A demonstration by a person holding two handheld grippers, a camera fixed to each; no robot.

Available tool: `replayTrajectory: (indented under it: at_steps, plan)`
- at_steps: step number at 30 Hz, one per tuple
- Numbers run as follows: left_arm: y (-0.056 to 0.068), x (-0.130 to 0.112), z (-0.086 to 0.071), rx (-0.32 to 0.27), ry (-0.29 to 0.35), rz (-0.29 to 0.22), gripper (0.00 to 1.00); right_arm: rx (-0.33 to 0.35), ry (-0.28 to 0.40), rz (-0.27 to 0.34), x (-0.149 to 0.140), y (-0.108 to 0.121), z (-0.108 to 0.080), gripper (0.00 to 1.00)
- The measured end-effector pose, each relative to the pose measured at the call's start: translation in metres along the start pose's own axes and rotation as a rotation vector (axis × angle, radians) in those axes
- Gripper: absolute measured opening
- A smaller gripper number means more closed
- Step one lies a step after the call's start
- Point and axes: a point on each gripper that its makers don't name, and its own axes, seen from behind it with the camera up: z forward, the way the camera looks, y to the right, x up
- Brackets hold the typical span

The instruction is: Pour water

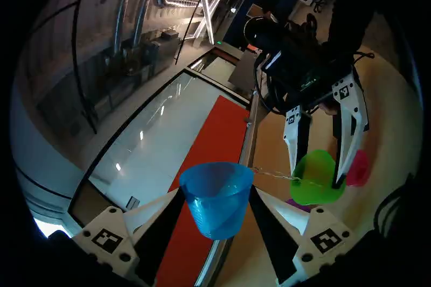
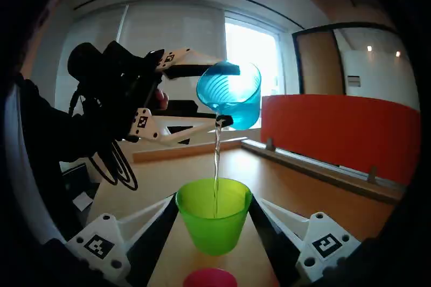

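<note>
My left gripper (image 1: 217, 203) is shut on a blue cup (image 1: 216, 198), which is tipped over. In the right gripper view that blue cup (image 2: 229, 93) hangs high, held by the left gripper (image 2: 226, 93), and a thin stream of water (image 2: 216, 168) falls from its rim into the green cup (image 2: 214, 222). My right gripper (image 2: 214, 219) is shut on the green cup, which stands upright just above the wooden table (image 2: 301, 190). The left gripper view shows the green cup (image 1: 317, 177) between the right gripper's white fingers (image 1: 294, 139), with the stream (image 1: 272, 174) reaching it.
A pink cup (image 2: 210, 278) sits on the table just below the green one; it appears as the pink cup (image 1: 357, 168) beside the right gripper. A red divider panel (image 2: 345, 125) runs along the table's far edge. A person's dark sleeve (image 2: 48, 136) holds the left gripper.
</note>
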Motion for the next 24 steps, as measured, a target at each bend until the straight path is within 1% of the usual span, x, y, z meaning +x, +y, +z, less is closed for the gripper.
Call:
replayTrajectory:
  at_steps: [12,24]
  plan:
    - [0.0009,-0.0004,0.0002,-0.004,-0.004,0.021,0.85,-0.003,0.007,-0.001,0.0029,0.0007,-0.0011,0.93]
    - [-0.0022,0.002,0.0009,-0.002,-0.007,0.047,0.84,-0.005,0.011,-0.005,0.0052,0.002,-0.0017,0.93]
